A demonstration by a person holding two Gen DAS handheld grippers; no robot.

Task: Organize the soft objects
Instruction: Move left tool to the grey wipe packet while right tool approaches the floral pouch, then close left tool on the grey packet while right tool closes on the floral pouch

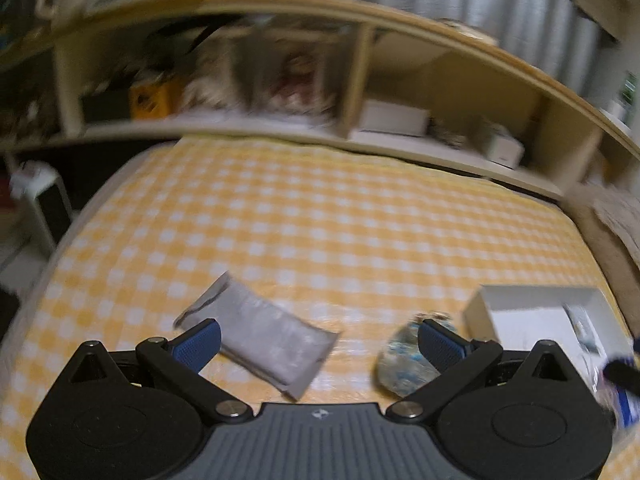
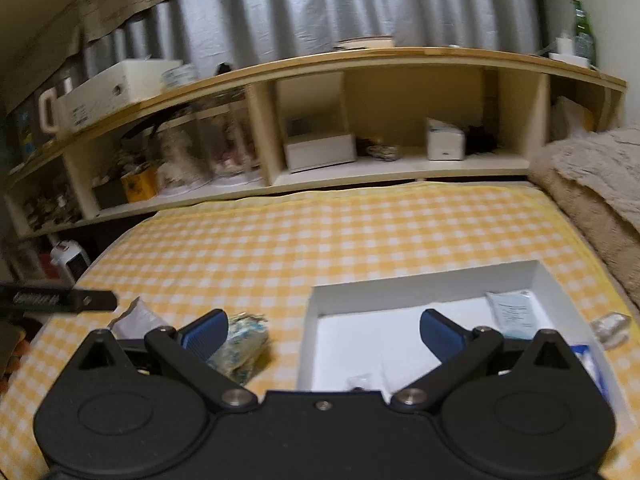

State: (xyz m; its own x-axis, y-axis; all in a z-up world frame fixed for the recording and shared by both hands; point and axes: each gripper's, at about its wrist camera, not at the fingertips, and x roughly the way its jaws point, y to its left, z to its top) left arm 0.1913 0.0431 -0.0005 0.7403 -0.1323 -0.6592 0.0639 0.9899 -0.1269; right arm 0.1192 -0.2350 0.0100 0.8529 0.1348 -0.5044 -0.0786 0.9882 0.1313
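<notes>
A grey soft pouch point(image 1: 260, 336) lies on the yellow checked bedspread point(image 1: 320, 220), just ahead of my open, empty left gripper point(image 1: 320, 340). A blue-and-white patterned bundle point(image 1: 404, 364) lies by its right finger; the same bundle point(image 2: 240, 344) shows in the right wrist view by that gripper's left finger. A white open box point(image 2: 424, 280) holds a white packet point(image 2: 514, 314) and small wrapped items. My right gripper point(image 2: 324, 334) is open and empty over the box's near left corner. The box also shows in the left wrist view point(image 1: 532, 304).
A wooden shelf unit point(image 2: 360, 64) with white boxes and clutter runs along the bed's far edge. A beige fluffy blanket point(image 2: 600, 184) lies at the right. A small white heater point(image 2: 70, 260) stands off the left. A clear wrapped item point(image 2: 610, 326) lies right of the box.
</notes>
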